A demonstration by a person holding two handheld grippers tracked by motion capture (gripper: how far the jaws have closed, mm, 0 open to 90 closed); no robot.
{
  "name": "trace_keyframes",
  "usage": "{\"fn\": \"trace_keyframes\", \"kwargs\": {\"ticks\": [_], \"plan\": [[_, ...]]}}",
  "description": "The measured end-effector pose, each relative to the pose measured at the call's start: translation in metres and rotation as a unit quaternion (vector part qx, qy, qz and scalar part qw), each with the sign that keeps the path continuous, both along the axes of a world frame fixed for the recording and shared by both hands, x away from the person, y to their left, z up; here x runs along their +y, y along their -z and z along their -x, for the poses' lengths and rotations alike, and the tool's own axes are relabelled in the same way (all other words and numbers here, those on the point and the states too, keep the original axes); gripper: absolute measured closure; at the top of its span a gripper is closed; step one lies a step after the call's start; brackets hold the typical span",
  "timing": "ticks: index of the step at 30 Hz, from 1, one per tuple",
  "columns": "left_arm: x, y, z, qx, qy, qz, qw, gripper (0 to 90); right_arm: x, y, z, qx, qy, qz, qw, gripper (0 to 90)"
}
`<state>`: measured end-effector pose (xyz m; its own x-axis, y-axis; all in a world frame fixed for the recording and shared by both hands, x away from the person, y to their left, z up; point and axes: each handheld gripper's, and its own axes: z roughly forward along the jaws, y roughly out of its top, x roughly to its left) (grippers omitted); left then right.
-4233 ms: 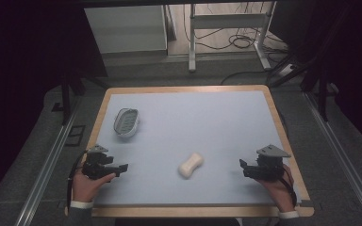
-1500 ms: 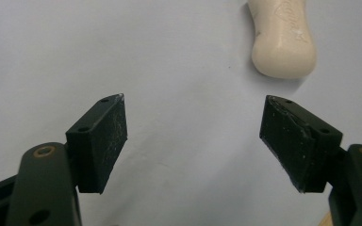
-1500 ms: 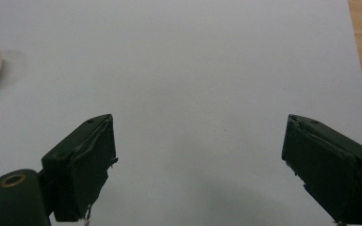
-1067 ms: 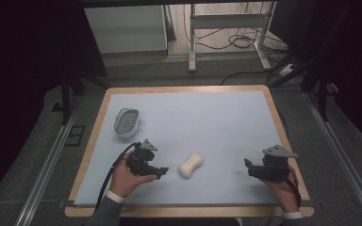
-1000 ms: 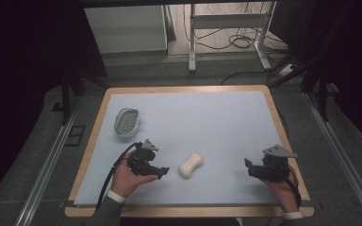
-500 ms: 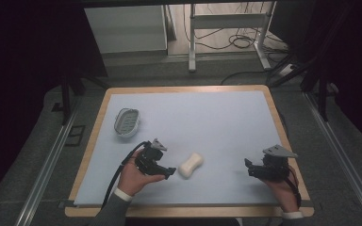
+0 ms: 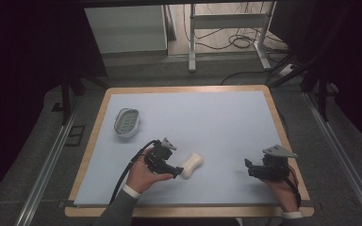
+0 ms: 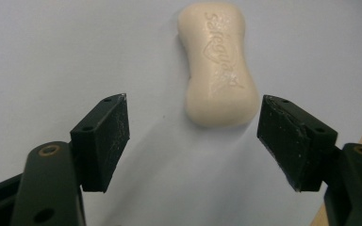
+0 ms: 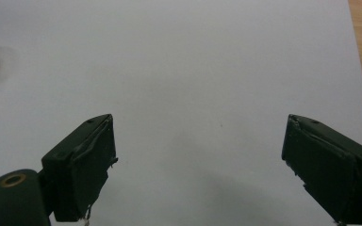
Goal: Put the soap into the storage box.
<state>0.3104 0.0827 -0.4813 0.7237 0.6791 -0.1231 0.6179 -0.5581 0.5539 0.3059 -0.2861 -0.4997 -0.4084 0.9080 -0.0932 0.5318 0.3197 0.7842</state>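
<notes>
left gripper poised at the soap bar

the left gripper is hovering just short of the soap bar, its jaws spread wide and holding nothing; the near end of the soap bar is lying just ahead of the gap between them; the right gripper is resting well to the right of the soap bar, jaws also wide apart and empty; the soap bar is lying flat on the pale blue mat; a grey soap dish is sitting farther off, left of the soap bar.

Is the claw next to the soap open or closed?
Open. The left gripper has its jaws spread wide, and the soap lies just ahead, untouched.
</notes>
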Motion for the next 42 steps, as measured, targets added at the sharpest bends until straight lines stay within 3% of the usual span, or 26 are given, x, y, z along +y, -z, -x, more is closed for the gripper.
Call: {"fn": "trace_keyframes", "kwargs": {"ticks": [20,42], "plan": [[-0.042,0.008,-0.018,0.02,0.018,-0.016,0.9995,29.7,-0.002,0.001,-0.001,0.0,0.004,0.001,1.0,10.4],[-0.055,0.02,-0.033,0.041,0.009,-0.035,0.9985,37.2,-0.003,0.003,-0.001,-0.001,0.006,0.005,1.0,10.4]]}}
